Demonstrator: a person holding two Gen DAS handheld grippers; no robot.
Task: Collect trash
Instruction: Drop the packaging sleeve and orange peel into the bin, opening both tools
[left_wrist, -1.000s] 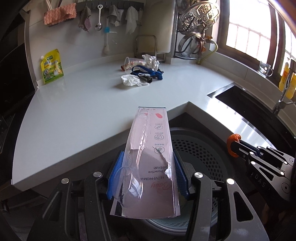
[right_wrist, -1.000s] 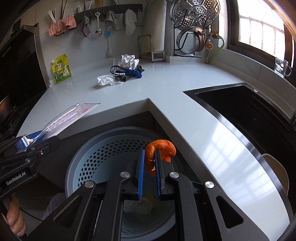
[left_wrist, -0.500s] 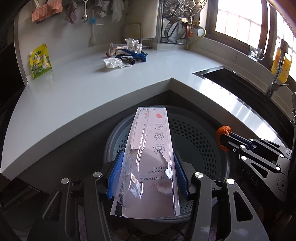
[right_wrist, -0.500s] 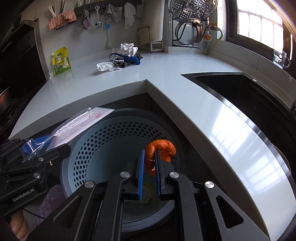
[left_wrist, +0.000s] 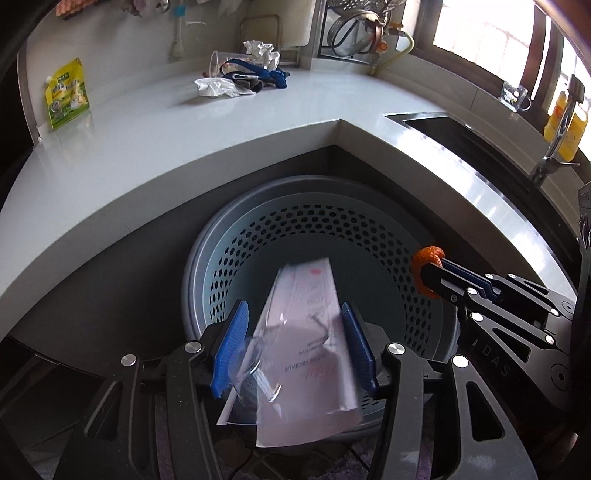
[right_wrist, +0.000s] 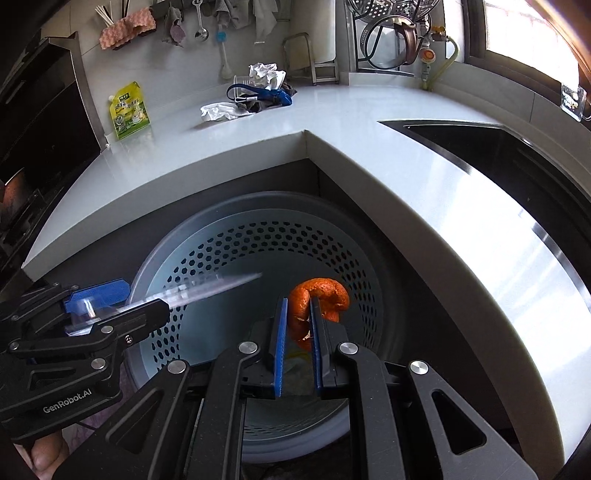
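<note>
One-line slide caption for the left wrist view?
Left gripper, jaws apart, drops blurred toothbrush packaging over perforated bin; right gripper holds orange peel.

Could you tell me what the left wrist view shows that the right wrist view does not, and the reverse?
Only the left wrist view shows the faucet with yellow bottles behind it, and the printed face of the plastic package between the left gripper's spread fingers. Only the right wrist view shows the pink cloth and spoon hanging on the wall. Both show the perforated bin, the orange peel clamped in the right gripper, and the remaining trash pile.
</note>
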